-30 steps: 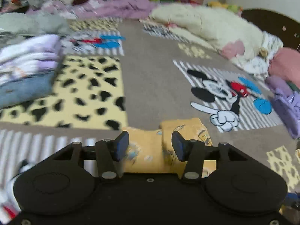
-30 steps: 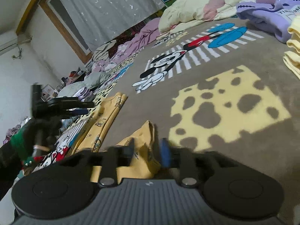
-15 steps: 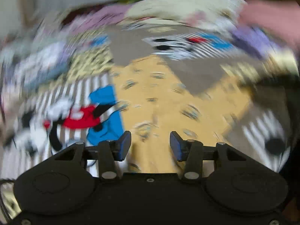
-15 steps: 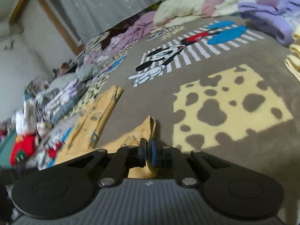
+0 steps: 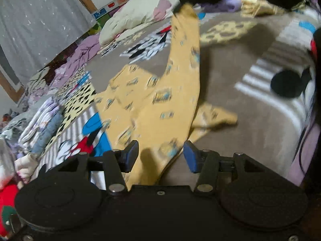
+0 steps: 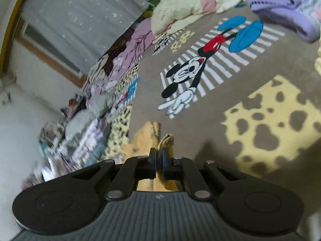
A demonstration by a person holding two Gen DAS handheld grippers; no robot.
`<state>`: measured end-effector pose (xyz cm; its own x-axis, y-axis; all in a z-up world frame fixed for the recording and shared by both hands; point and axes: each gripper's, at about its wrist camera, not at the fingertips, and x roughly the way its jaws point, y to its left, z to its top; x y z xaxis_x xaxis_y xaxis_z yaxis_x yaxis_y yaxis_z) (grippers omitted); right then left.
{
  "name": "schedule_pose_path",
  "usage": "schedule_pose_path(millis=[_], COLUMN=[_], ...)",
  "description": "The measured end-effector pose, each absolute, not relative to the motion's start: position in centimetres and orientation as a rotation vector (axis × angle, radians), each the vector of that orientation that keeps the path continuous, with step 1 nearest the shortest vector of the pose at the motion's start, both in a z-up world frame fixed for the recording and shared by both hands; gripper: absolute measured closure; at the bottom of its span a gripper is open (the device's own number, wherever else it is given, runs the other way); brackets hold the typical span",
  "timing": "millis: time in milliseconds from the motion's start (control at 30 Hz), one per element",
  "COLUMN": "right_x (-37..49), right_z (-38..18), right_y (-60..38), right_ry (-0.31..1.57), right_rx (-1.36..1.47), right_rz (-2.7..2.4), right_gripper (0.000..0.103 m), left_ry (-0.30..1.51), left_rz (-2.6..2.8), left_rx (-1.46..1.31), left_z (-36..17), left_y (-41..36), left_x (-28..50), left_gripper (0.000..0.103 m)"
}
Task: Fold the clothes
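A yellow printed garment (image 5: 160, 100) lies on the grey cartoon-mouse blanket (image 5: 230, 80). One strip of it rises taut toward a dark shape at the top of the left wrist view. My left gripper (image 5: 160, 153) hovers over the garment's near end. Its jaws stand apart with cloth showing between them, and the pads do not press on it. My right gripper (image 6: 158, 160) is shut on a pinched edge of the same yellow garment (image 6: 146, 132) and holds it off the blanket (image 6: 220, 110).
A folded pile of clothes (image 5: 42, 124) sits at the left, also seen as a blurred stack (image 6: 88, 144). A cream duvet (image 5: 144, 14) and pink bedding lie at the back. Purple garments (image 6: 291, 6) lie at far right. A curtained window (image 6: 80, 10) is behind.
My right gripper closed on the yellow garment's edge and rose with it. My left gripper swung across and rolled, ending over the garment's near end with its jaws as wide as before.
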<state>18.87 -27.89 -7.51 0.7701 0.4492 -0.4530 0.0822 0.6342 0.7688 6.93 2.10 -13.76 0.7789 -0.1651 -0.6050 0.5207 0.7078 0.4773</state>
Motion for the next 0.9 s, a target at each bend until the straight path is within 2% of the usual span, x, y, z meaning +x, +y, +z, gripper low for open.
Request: schedule_pose_path(millis=[67,200,367,733,900], right_x=[20.0,22.0,24.3,30.7,33.8], right_z=[-7.0,-6.0,-5.1,-4.6,-5.6], right_y=[-27.1,-24.9,-21.7,-15.9,-13.0], right_ry=[0.684,0.693,0.707,0.75,0.789], right_rx=[0.918,0.952,0.955,0.836,0.767], right_rz=[0.232,0.233,0.237,0.233,0.225], right_gripper=[0.096,0.096,0.096,0.096,0.096], left_ry=[0.564,0.533,0.544,0.653,0.684], left_rz=[-0.403,-0.442,-0.459,-0.514,-0.528], left_rx=[0.67,0.648,0.572,0.084,-0.051], left_z=[-14.0,-14.1,-14.0,-12.8,-13.0], left_y=[2.9,3.4,3.9,9.2,10.8], left_x=[6.6,6.2,6.4,9.4,10.3], left_gripper=[0.063,0.073,0.092,0.097,0.099])
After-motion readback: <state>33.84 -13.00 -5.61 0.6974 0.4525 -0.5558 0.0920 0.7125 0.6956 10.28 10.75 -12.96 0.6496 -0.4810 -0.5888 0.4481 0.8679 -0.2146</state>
